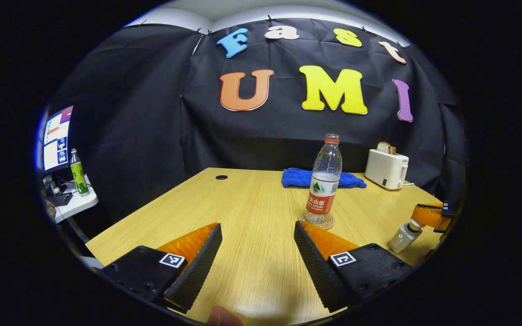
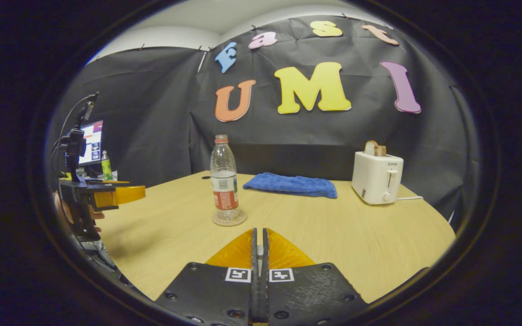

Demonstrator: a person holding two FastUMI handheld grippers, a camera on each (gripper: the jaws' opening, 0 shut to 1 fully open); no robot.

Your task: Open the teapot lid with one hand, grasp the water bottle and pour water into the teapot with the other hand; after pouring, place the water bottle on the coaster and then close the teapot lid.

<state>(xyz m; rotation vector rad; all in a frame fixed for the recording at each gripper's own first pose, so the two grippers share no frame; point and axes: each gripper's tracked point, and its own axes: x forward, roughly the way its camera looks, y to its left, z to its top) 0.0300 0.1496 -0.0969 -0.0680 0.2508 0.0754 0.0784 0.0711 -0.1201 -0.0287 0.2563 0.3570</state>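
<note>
Clear plastic water bottle (image 1: 326, 181) stands upright on its coaster (image 1: 317, 221) near the table's (image 1: 252, 253) far edge, just right of the wide-open left gripper (image 1: 257, 253); the right gripper (image 2: 259, 253) seems pinched on something small.

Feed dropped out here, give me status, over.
Left gripper open. Right gripper shut on small white piece. Water bottle upright on coaster, capped. Towel and toaster behind it, clear.

The right gripper (image 2: 259, 244) hangs low over the bench (image 2: 356, 240), fingers pressed together. Ahead the bottle (image 2: 224, 179) stands upright on the coaster (image 2: 229, 219); towel (image 2: 290, 184) and toaster (image 2: 377, 177) sit behind.
</note>
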